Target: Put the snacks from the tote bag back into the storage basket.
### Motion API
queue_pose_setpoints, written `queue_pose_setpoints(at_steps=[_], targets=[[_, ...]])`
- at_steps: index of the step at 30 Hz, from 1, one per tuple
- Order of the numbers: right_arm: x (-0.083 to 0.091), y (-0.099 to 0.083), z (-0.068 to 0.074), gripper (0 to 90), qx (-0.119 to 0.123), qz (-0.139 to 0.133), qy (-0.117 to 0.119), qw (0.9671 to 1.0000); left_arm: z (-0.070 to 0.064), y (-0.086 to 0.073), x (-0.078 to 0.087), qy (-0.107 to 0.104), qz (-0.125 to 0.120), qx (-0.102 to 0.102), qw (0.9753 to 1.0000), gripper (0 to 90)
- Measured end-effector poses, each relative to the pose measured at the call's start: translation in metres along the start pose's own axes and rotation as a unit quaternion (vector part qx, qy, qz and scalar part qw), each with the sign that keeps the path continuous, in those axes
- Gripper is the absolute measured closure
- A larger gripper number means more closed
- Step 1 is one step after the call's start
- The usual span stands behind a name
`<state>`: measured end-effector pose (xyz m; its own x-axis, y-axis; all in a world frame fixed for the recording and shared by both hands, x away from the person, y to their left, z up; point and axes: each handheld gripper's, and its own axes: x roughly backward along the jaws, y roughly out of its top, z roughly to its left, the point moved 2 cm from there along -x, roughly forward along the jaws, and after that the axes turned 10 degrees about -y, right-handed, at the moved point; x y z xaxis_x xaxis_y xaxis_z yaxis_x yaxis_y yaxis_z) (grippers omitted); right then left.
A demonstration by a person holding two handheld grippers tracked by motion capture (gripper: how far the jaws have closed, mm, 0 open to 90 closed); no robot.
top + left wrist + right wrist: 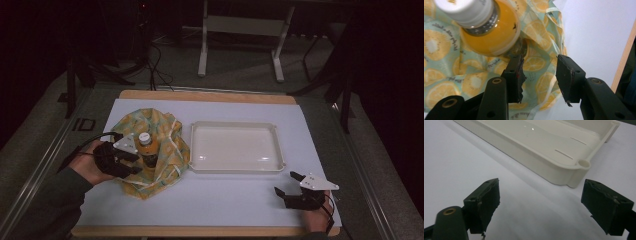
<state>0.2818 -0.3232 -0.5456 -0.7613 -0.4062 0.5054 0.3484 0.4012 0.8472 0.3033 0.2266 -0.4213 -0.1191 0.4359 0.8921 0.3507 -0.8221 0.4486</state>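
One bottle (pixel 145 145) stands upright on one cloth (pixel 165 150) at the left of the table (pixel 240 200). The bottle is round and clear, filled with orange liquid, with a white ribbed cap; in the left gripper view its shoulder is glossy and catches the light (pixel 491 37). The cloth is soft and crumpled, pale green printed with yellow citrus slices (pixel 439 50), bunched up around the bottle's base with pale ribbon-like edging at its folds.

One tray (pixel 192 150) lies just right of the cloth, close to it. It is a shallow cream plastic rectangle with rounded corners, a raised rim and small round lugs at the corners (pixel 584 164); thin slots mark its smooth floor.

There are two grippers. The left gripper (pixel 131 157) sits at the bottle's left side; its jaws stand partly open, with flat, worn black pads, one pad just under the bottle's curve, and nothing is clamped between them. The right gripper (pixel 287 184) rests low over the bare white table surface near the front right edge, below the tray's near right corner; its jaws are wide apart and hold nothing.

The tabletop is a smooth matte white sheet on a wooden board.
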Motion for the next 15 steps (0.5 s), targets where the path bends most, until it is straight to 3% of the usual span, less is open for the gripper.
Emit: queue_pose_setpoints(at_steps=[11,15], targets=[[0.000,0.000,0.000,15.0,-0.001,0.000,0.000,1.0000,0.008,0.005,0.012,0.001,0.017,0.002,0.9998,58.7],[0.000,0.000,0.000,15.0,0.000,0.000,0.000,1.0000,0.013,0.007,0.019,0.006,0.012,0.005,0.9999,58.3]])
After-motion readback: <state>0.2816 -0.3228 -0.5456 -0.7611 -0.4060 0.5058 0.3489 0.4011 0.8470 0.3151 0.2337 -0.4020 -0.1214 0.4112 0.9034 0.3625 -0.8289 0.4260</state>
